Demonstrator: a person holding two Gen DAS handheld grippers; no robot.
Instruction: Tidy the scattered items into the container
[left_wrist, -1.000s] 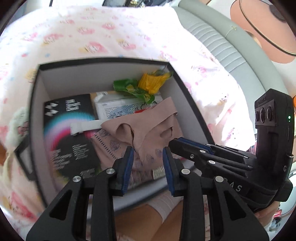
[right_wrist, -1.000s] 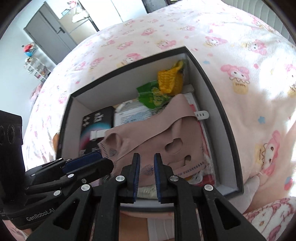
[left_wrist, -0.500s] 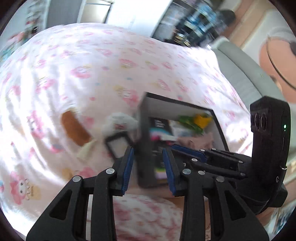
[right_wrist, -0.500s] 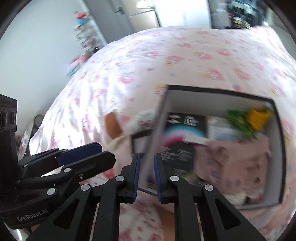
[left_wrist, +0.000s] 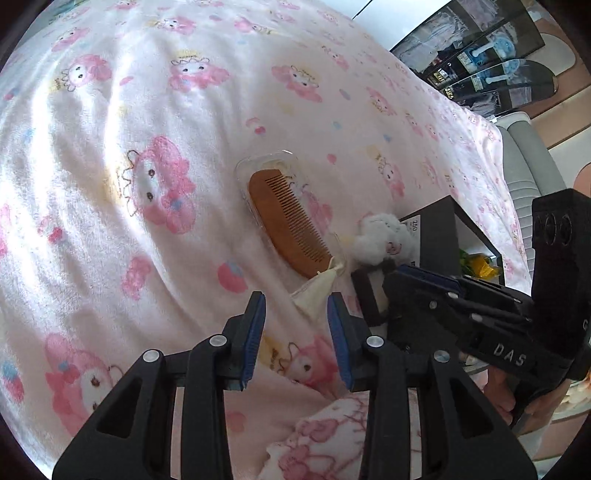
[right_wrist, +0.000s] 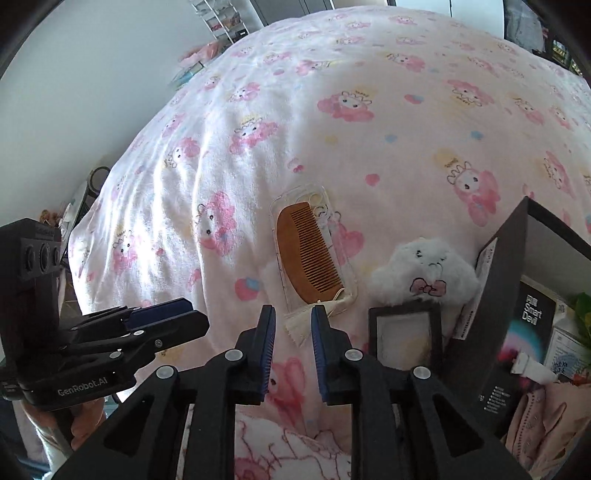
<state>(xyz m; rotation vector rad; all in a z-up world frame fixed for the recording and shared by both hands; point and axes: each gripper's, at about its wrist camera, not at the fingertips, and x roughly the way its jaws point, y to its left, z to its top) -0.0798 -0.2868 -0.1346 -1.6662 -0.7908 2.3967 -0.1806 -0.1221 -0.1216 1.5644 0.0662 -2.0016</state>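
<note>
Both grippers hang empty over the bedspread: the left gripper (left_wrist: 296, 308) parted, the right gripper (right_wrist: 293, 320) opening. Just ahead lies the wooden comb (right_wrist: 307, 253), apparently on a clear sleeve; the container (right_wrist: 496, 291) sits rightward.

Bright daylight washes out the blanket (left_wrist: 110, 110) at upper left. Fisheye curvature bends the edges into dark corners; box contents (right_wrist: 532, 332) show motion blur
</note>
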